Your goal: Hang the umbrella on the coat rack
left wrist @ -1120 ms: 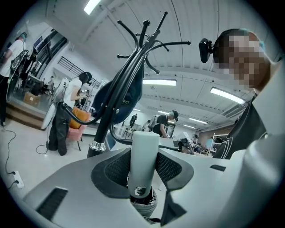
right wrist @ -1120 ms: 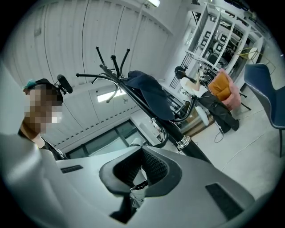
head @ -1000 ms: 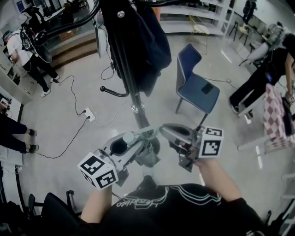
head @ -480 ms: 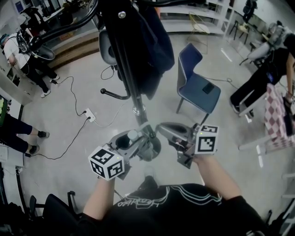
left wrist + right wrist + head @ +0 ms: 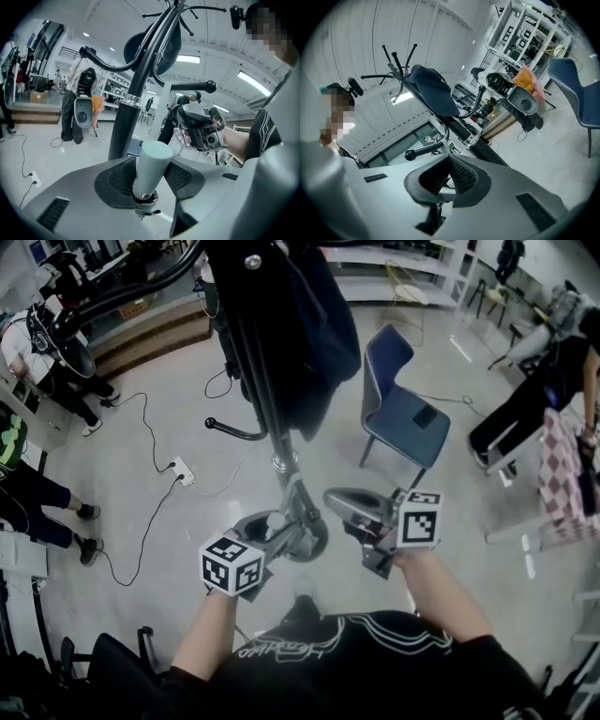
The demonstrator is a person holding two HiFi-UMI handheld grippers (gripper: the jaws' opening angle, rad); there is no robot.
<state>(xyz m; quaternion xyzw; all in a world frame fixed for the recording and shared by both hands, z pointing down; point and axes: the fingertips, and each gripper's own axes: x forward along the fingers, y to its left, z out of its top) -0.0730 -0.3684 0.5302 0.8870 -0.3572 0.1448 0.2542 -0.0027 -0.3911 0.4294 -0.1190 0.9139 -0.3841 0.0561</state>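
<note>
The umbrella's pale green handle stands between the pads of my left gripper, which touch it on both sides while the jaws are opening. A chrome ring and a black stub show at the handle's lower end; the umbrella's canopy is hidden. In the head view the handle sits in the left gripper, just in front of the coat rack's base. The black rack pole carries a dark jacket. My right gripper is a short way to the right, shut with nothing in it.
A ball-tipped rack hook juts out at jaw height, and another hook curves low off the pole. A blue chair stands right of the rack. A power strip with cable lies on the floor at left. People stand at both edges.
Both grippers have sunk lower. The left one has also shifted to the right, still with the pale handle between its pads. The right gripper stays shut.
</note>
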